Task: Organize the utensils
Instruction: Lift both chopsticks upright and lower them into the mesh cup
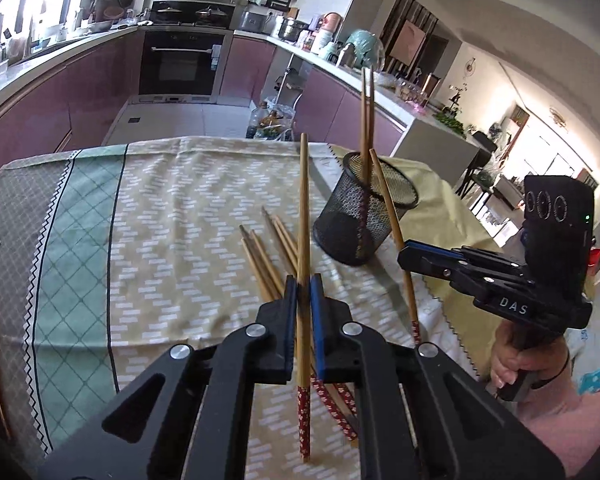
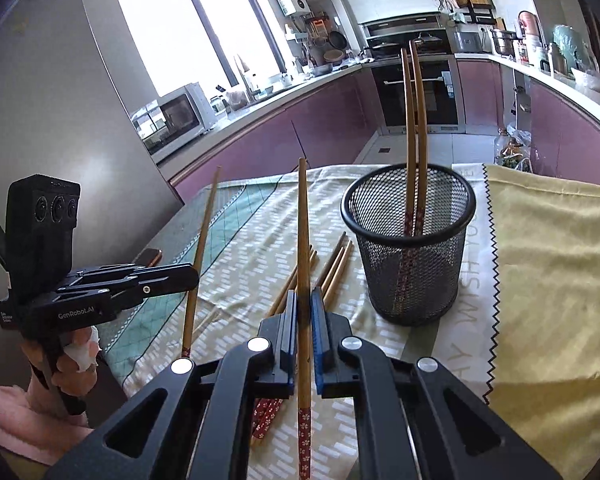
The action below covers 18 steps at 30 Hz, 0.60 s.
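- The left gripper point(image 1: 303, 280) is matte black plastic with silver pivot screws and blue ribbed pads; its jaws are pressed onto a single bamboo chopstick point(image 1: 303, 240), which runs up between them, thin tip away from the camera.
- That chopstick is round, tapered, pale wood, with a red floral-patterned band at its thick end.
- The right gripper point(image 2: 305, 304) has the same build and pinches a second chopstick point(image 2: 303, 248) of the same kind in the same way.
- Seen from the left wrist, the right gripper's side reads "DAS"; seen from the right wrist, the left gripper's side reads "GenRobot.AI", with small print beside it too fine to read.
- A hand point(image 1: 516, 360) holds the right gripper's handle below its body.
- The loose chopsticks point(image 1: 268, 252) lie fanned on the desk between the two grippers, touching one another.
- The black wire-mesh cup point(image 2: 410, 248), a round cylinder with a solid rim, stands upright on the desk to the right of the loose chopsticks; two chopsticks point(image 2: 414, 120) stand in it, red ends down.
- A woven tablecloth point(image 1: 172, 208) in beige dashes, mint lattice and grey covers the desk.
- A yellow cloth point(image 2: 552, 280) with a black zigzag-stitched edge lies beside the cup; the printed letters along that edge are only partly legible.
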Each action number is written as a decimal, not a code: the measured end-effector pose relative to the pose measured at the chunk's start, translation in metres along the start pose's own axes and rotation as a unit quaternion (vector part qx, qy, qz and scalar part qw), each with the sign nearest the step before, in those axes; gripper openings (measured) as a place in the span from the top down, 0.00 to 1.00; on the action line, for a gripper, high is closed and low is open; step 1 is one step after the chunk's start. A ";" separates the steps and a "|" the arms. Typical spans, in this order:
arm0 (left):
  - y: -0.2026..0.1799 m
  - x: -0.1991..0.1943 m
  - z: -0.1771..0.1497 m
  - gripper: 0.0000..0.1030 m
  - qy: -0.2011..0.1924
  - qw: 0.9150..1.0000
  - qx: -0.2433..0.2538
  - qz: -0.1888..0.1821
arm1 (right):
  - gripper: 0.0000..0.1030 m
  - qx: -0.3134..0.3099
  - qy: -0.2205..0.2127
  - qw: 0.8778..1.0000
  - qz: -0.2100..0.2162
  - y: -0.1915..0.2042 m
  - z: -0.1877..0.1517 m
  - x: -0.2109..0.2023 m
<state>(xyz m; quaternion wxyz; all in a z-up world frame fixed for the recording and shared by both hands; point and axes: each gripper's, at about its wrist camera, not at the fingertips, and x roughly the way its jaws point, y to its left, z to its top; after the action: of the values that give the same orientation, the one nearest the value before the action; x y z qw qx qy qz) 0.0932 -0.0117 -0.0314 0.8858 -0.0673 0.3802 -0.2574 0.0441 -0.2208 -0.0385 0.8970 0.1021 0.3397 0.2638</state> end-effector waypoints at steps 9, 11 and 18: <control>-0.019 -0.047 0.027 0.93 -0.062 0.996 0.016 -0.053 | 0.94 0.001 -0.054 0.998 0.017 -0.003 0.015 -0.030; -0.021 -0.050 0.035 0.93 -0.072 0.995 0.013 -0.061 | 0.94 0.002 -0.066 0.998 0.019 -0.005 0.019 -0.037; -0.034 -0.049 0.070 0.93 -0.109 0.991 0.018 -0.080 | 0.94 -0.010 -0.104 0.994 0.010 -0.013 0.045 -0.060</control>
<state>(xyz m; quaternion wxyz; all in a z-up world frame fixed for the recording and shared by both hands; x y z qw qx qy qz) 0.1005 -0.0209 0.0595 0.8995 -0.1097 0.2701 -0.3255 0.0417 -0.2640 0.0241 0.9257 0.1236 0.2409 0.2641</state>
